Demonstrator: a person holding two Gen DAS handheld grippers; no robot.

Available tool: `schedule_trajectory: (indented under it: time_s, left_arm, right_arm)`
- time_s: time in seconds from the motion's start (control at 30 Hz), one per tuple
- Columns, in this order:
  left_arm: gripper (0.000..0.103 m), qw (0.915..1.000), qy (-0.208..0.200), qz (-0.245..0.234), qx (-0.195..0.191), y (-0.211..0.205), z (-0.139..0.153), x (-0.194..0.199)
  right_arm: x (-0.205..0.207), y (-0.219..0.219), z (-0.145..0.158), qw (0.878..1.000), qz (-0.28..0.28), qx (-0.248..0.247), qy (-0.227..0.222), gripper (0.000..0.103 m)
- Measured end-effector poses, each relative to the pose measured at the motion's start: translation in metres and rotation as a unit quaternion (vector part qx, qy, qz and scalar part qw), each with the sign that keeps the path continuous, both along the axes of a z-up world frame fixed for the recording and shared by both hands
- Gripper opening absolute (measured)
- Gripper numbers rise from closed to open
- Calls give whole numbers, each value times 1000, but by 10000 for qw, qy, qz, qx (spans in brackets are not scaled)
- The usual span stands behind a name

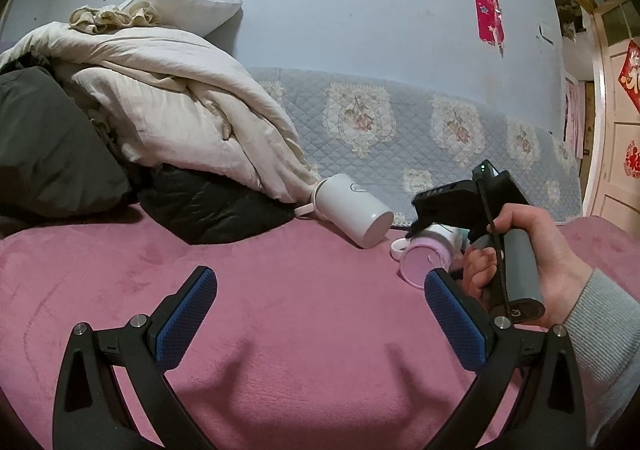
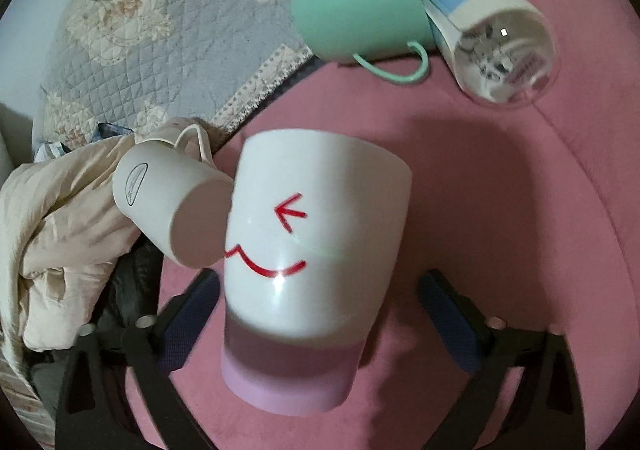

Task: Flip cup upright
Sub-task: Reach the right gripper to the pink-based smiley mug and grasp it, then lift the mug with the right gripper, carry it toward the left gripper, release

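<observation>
A white cup with a pink base and a red drawn face (image 2: 316, 266) lies on its side on the pink blanket (image 2: 500, 210), base toward the camera, between the open fingers of my right gripper (image 2: 320, 314). The pads do not touch it. In the left wrist view the same cup (image 1: 426, 258) shows under the right gripper's black body (image 1: 460, 202), held by a hand. My left gripper (image 1: 320, 310) is open and empty over the blanket, nearer the camera than the cups.
A plain white mug (image 2: 168, 206) lies on its side touching the face cup; it also shows in the left wrist view (image 1: 352, 210). A green mug (image 2: 360, 14) and a blue-striped clear cup (image 2: 492, 34) lie tipped farther back. A cream duvet (image 1: 160, 98), dark clothing (image 1: 208, 206) and a quilted cover (image 1: 400, 118) lie left and behind.
</observation>
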State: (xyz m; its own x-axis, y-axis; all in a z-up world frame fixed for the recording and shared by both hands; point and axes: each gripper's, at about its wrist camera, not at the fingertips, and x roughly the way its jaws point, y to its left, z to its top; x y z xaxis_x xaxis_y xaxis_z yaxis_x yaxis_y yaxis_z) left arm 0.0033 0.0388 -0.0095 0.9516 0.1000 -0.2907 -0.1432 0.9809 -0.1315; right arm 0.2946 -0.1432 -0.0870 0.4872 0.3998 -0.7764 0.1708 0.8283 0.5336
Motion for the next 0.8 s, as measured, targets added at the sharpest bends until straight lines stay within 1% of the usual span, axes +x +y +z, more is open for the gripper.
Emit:
schedule_trajectory:
  time_s: [0.03, 0.13, 0.2, 0.27, 0.4, 0.47, 0.57, 0.67, 0.7, 0.73, 0.8]
  left_arm:
    - [103, 10000, 6, -3, -14, 1, 0, 0]
    - [103, 10000, 7, -10, -40, 2, 0, 0]
    - [103, 10000, 6, -12, -42, 2, -1, 0]
    - [103, 10000, 5, -12, -41, 2, -1, 0]
    - [103, 10000, 22, -11, -45, 2, -1, 1]
    - [103, 10000, 48, -8, -66, 3, -1, 1]
    - [103, 10000, 34, -1, -73, 4, 0, 1]
    - [103, 10000, 27, 8, -50, 2, 0, 0]
    - [103, 10000, 25, 13, -47, 2, 0, 0]
    - [103, 10000, 19, 22, -44, 2, 0, 0]
    - [103, 10000, -25, 36, -24, 2, 1, -2]
  right_arm:
    - [0, 1, 1, 10000, 43, 15, 3, 77]
    - [-2, 2, 5, 9999, 97, -82, 0, 76]
    - [-6, -1, 7, 9998, 165, -53, -17, 76]
    - [-14, -4, 12, 9995, 295, -30, -61, 76]
    - [-33, -6, 29, 9970, 709, -229, -185, 76]
    - [-48, -6, 38, 9942, 989, -334, -250, 76]
    - [-72, -8, 44, 9901, 1348, -322, -242, 76]
    - [-94, -5, 48, 9838, 1741, -342, -271, 76]
    - [-100, -3, 48, 9807, 1891, -368, -347, 76]
    - [-106, 0, 49, 9770, 2047, -446, -400, 76]
    - [-116, 3, 46, 9728, 2176, -643, -470, 76]
